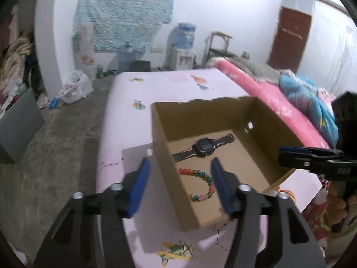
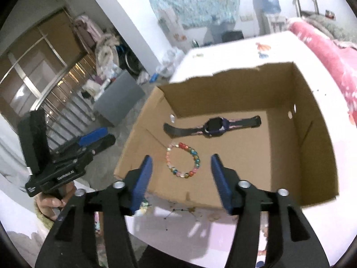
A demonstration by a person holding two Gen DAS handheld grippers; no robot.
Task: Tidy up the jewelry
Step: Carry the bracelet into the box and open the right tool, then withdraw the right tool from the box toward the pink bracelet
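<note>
Through the left wrist camera, I am seeing my left gripper (image 1: 179, 167) standing released, its blue pads (image 1: 139, 185) well apart and gripping nothing. It is pointing downward over the near left wall of the cardboard box (image 1: 165, 156); that wall is running up between the two fingers, though I cannot tell whether either pad is touching it. Just ahead of the right pad, on the box floor, the beaded bracelet (image 1: 202, 184) is lying, partly hidden behind that pad. Further ahead, the watch (image 1: 202, 146) is lying flat. Off to the right, my right gripper (image 1: 290, 154) is reaching in above the box's right wall.

Through the right wrist camera, I am seeing my right gripper (image 2: 181, 167) also released and empty, pads spread wide, tilting down above the box's near edge (image 2: 167, 195). The bracelet (image 2: 183, 159) is lying between and just ahead of the fingertips, untouched. The watch (image 2: 213, 126) is lying beyond it. To the left, outside the box, a hand (image 2: 50, 203) is holding the left gripper (image 2: 98, 137) by its handle.
</note>
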